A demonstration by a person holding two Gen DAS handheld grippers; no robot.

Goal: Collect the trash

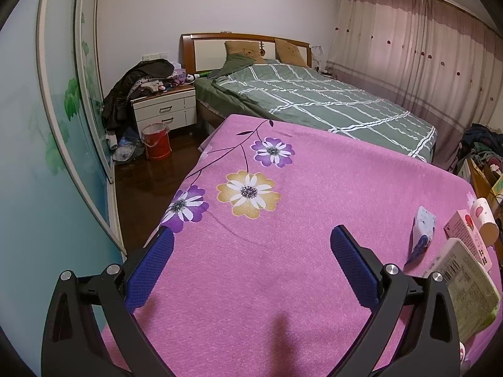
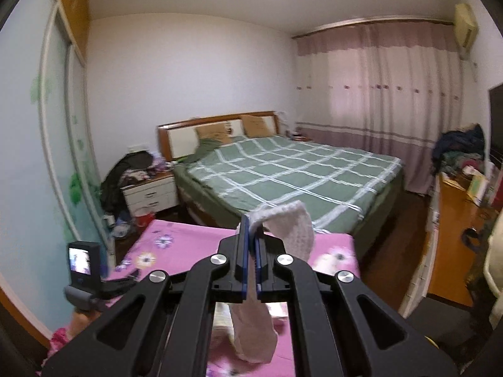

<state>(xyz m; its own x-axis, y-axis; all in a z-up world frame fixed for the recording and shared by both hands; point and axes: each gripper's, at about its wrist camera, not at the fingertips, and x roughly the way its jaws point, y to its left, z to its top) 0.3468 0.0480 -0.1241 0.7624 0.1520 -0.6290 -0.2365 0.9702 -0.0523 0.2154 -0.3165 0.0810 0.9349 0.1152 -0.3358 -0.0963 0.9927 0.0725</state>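
My right gripper (image 2: pixel 250 224) is shut on a pale pink knitted sock-like cloth (image 2: pixel 295 232). One end droops over the fingertips and the other hangs below the jaws, above the pink flowered cover (image 2: pixel 188 238). My left gripper (image 1: pixel 251 242) stands open just above the same cover (image 1: pixel 283 188), with nothing between its blue pads (image 1: pixel 151 267). To its right lie a small white and blue packet (image 1: pixel 422 227), a pink box (image 1: pixel 468 235), a white and pink cup on its side (image 1: pixel 485 216) and a green and white pack (image 1: pixel 468 286).
A red bin (image 1: pixel 156 143) stands on the dark floor beside the white nightstand (image 1: pixel 166 110), which is piled with clothes. Beyond the pink cover is a bed with a green checked quilt (image 2: pixel 283 172). A wooden desk (image 2: pixel 452 235) runs along the right, and a sliding wardrobe door (image 1: pixel 47 125) along the left.
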